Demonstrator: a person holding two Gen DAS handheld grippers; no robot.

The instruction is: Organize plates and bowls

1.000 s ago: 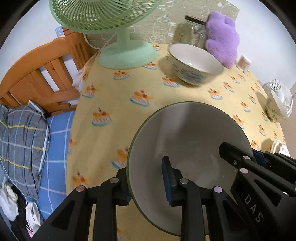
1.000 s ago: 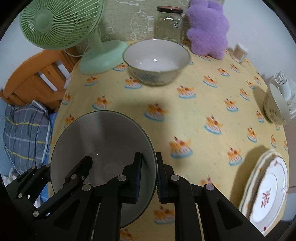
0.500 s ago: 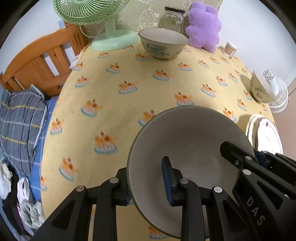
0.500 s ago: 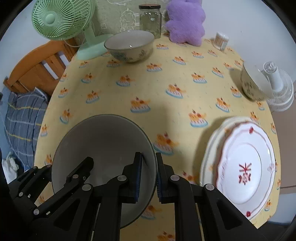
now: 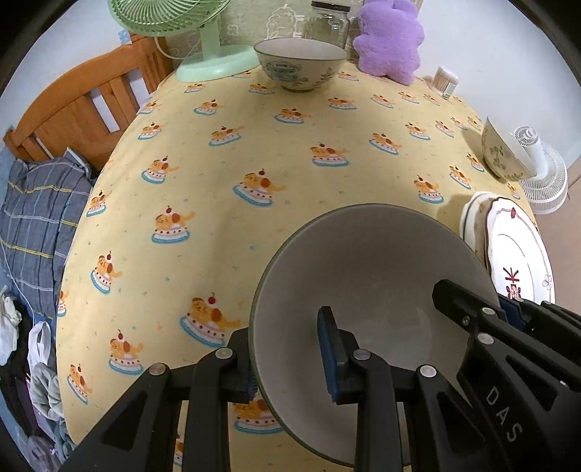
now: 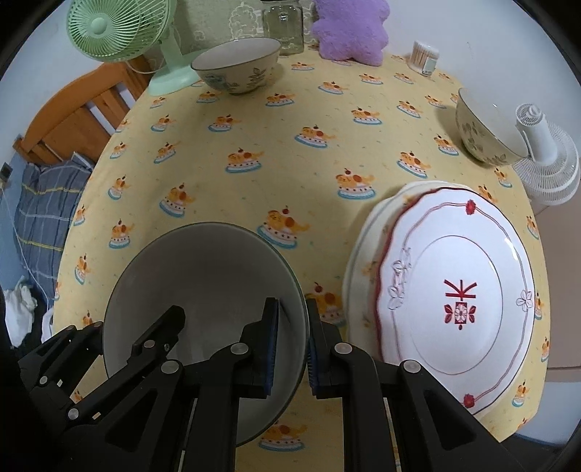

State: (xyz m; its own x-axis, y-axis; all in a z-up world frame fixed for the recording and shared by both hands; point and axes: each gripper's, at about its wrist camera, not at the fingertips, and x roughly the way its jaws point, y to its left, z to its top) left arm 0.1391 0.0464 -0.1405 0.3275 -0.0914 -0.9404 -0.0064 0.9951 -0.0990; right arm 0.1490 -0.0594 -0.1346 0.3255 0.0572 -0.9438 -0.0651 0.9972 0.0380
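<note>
A round desk (image 6: 254, 119) draped in a yellow cloth printed with cartoon cakes is shown against a pale wall, with a wooden bed frame (image 5: 83, 109) and a plaid pillow (image 5: 36, 218) at its left. A grey bowl (image 5: 363, 276) is held above the near part of the desk, tilted, with both tongs gripping its rim. The left tongs (image 5: 287, 363) are clamped on the bowl's left rim, one finger inside and one outside. The right tongs (image 6: 292, 348) are clamped on its right rim in the same manner. A stack of plates (image 6: 457, 290), the top one white with red trim, is seen just right of the bowl at the desk's near right edge. A green fan (image 6: 120, 32) stands at the far left edge, and a patterned bowl (image 6: 236, 69) is placed beside its base. A purple plush toy (image 6: 348, 32) and a glass jar (image 6: 283, 25) are set along the far edge. A second patterned bowl (image 6: 483, 127) rests at the right edge, next to a small white fan (image 6: 544, 152). A toothpick holder (image 6: 425, 54) is visible at the far right.
</note>
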